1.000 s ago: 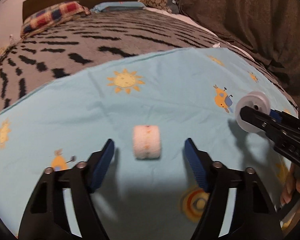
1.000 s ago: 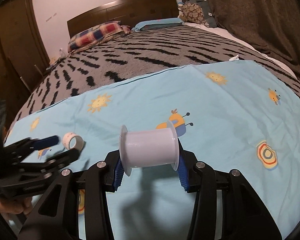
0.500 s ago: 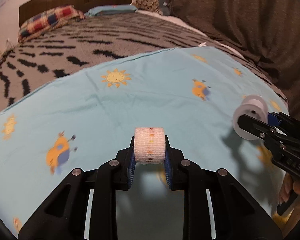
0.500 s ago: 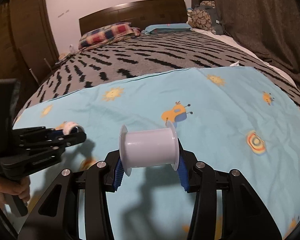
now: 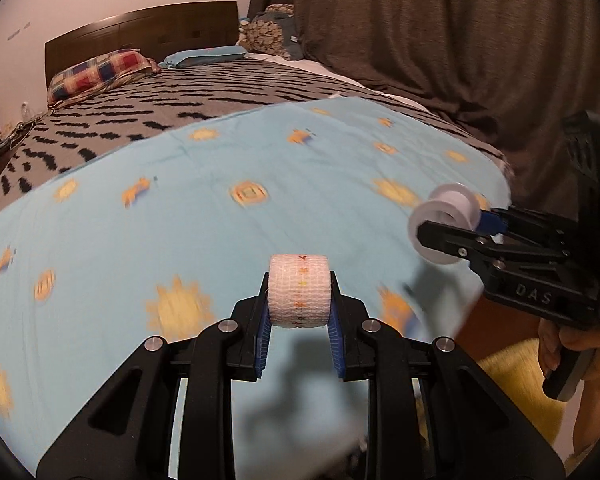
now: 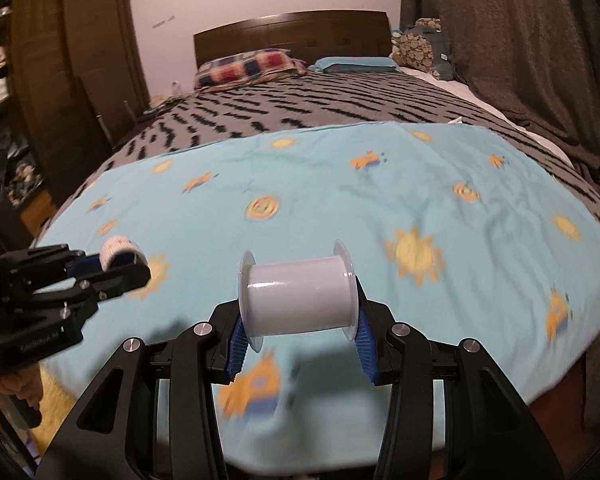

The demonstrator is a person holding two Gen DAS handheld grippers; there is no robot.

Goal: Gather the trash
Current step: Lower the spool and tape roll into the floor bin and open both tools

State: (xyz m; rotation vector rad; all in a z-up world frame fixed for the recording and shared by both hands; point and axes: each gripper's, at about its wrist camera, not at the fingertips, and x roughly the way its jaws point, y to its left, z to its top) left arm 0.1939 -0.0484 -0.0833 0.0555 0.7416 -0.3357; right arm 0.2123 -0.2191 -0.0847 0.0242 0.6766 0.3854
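My left gripper [image 5: 299,316] is shut on a small white gauze roll [image 5: 299,292] and holds it in the air above the light blue patterned sheet [image 5: 220,208]. My right gripper [image 6: 298,336] is shut on an empty white plastic spool [image 6: 298,294], also lifted above the sheet. In the left wrist view the right gripper [image 5: 452,232] with the spool [image 5: 446,216] is at the right. In the right wrist view the left gripper [image 6: 112,266] with the roll [image 6: 118,250] is at the left.
The sheet lies on a bed with a grey black-striped blanket [image 6: 320,100], pillows [image 6: 248,66] and a dark headboard [image 6: 292,36]. A dark curtain [image 5: 460,40] hangs at the right, a wooden wardrobe [image 6: 72,80] stands at the left. Something yellow [image 5: 520,384] lies low beside the bed.
My left gripper closed on the gauze roll and lifted it off the sheet. Both grippers have pulled back and up from the bed, each with its item.
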